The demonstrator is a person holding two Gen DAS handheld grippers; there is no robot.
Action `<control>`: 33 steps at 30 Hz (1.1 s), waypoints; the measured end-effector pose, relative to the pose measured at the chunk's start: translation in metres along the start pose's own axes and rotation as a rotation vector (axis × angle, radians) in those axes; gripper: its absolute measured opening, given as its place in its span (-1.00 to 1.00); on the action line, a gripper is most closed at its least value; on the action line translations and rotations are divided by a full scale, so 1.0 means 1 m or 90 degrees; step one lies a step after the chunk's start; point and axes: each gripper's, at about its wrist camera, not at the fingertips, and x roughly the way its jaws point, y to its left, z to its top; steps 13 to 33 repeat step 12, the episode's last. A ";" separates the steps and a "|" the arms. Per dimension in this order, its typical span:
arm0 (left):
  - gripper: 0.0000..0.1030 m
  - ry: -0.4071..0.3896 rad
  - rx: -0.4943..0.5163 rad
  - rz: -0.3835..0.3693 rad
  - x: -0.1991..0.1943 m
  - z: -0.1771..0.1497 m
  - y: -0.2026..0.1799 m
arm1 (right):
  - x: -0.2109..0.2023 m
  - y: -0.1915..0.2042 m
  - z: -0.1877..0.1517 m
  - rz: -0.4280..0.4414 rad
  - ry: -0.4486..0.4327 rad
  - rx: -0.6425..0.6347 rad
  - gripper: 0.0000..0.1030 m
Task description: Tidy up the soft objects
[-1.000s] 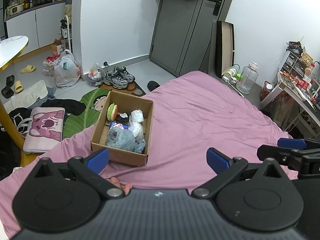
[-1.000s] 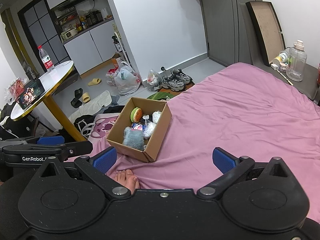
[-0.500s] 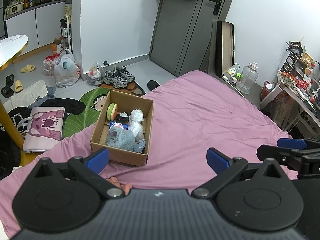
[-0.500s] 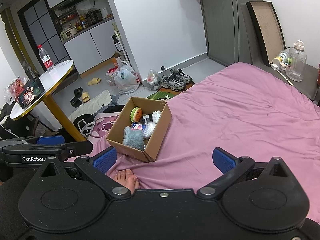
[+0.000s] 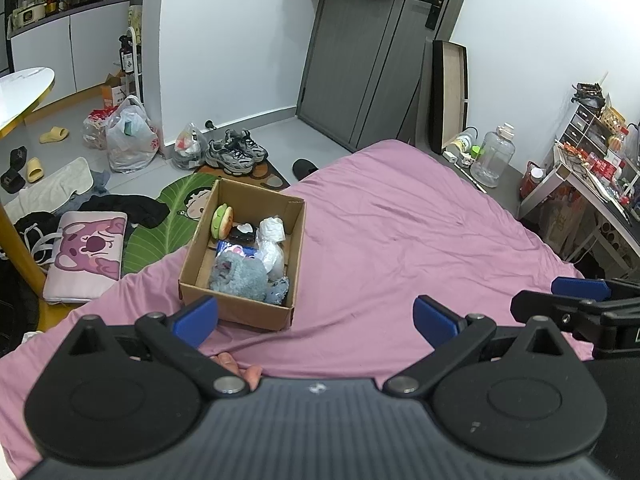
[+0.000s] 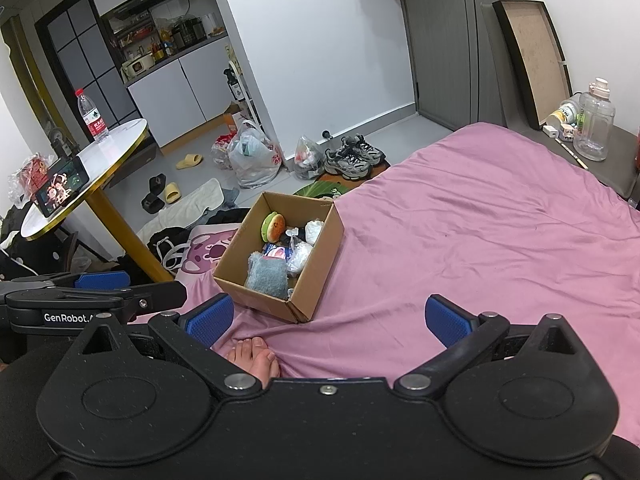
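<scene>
- The left claw (image 5: 316, 316) hangs above the near edge of the bed with its two blue-padded fingers (image 5: 198, 317) spread wide, gripping nothing.
- The right claw (image 6: 328, 318) hangs alongside it, its own blue pads likewise spread wide and bare; in the left wrist view it shows at the right edge (image 5: 580, 300), and in the right wrist view the left claw shows at the left edge (image 6: 100, 288).
- Just below the claws, the person's bare toes (image 6: 256, 358) poke out against the rumpled pink-purple bedsheet (image 6: 480, 240).
- Just ahead of the left claw's left finger, and ahead-left of the right claw, an open brown cardboard box (image 5: 256, 312) sits on the sheet near the bed's left edge.
- In the box's near end lies a fluffy grey-blue plush toy (image 5: 240, 276), touching a crumpled white plastic-wrapped bundle (image 5: 272, 246) on its right.
- At the box's far left corner a green-and-tan burger-shaped plush (image 5: 222, 220) stands on edge; a small black item (image 5: 242, 234) lies beside it.
- Beyond the box, on the floor, lie a green leaf-shaped rug (image 5: 168, 224) and a pink bear-faced cushion (image 5: 86, 254).
- Farther off sit a pair of grey sneakers (image 5: 236, 156) and a white plastic bag (image 5: 130, 144).
- Far left of the right claw stands a round white bench with a gold rim (image 6: 120, 156), carrying a propped phone (image 6: 60, 188) and a clear water bottle (image 6: 92, 116).
</scene>
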 end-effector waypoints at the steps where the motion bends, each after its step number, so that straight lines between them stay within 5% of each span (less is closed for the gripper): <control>1: 1.00 0.000 0.001 -0.001 0.000 0.000 0.000 | 0.000 0.000 0.000 0.000 0.001 0.000 1.00; 33: 1.00 -0.003 -0.001 -0.004 0.001 0.001 -0.001 | 0.000 0.001 -0.001 0.003 0.002 0.002 1.00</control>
